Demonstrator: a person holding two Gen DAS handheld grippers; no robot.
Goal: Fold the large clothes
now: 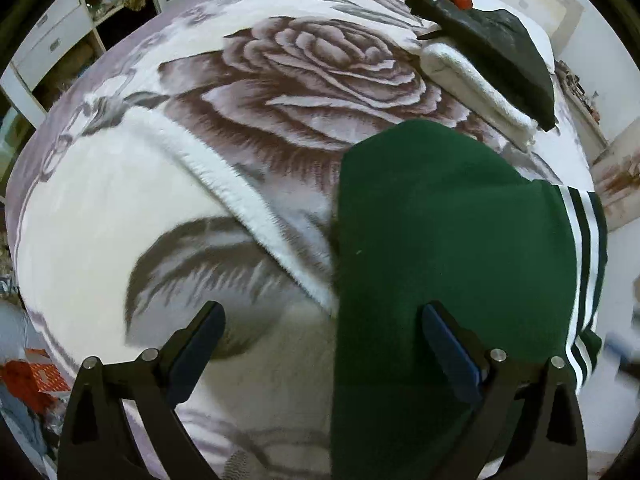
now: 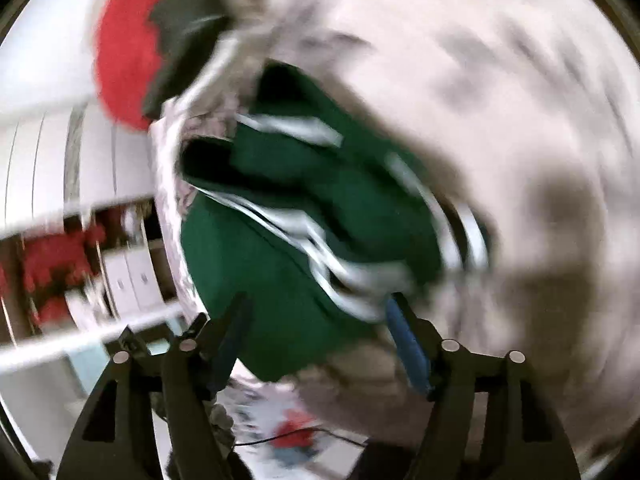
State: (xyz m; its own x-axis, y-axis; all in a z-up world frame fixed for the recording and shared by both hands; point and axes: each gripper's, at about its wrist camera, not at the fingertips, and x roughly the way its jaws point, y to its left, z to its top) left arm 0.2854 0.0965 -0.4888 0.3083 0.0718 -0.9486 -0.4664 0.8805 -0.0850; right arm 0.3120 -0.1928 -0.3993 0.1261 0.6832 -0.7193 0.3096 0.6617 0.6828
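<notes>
Both of my grippers, left gripper (image 1: 322, 338) and right gripper (image 2: 316, 326), stand spread and empty above the green striped garment (image 1: 440, 248), which lies folded on the rose-patterned blanket (image 1: 280, 80), its long axis running away from my nearer left jaws.

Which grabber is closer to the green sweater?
Left. The left gripper hangs right over the green sweater's edge, one finger above it. The right gripper is open, seemingly higher, with the sweater ahead of it.
</notes>
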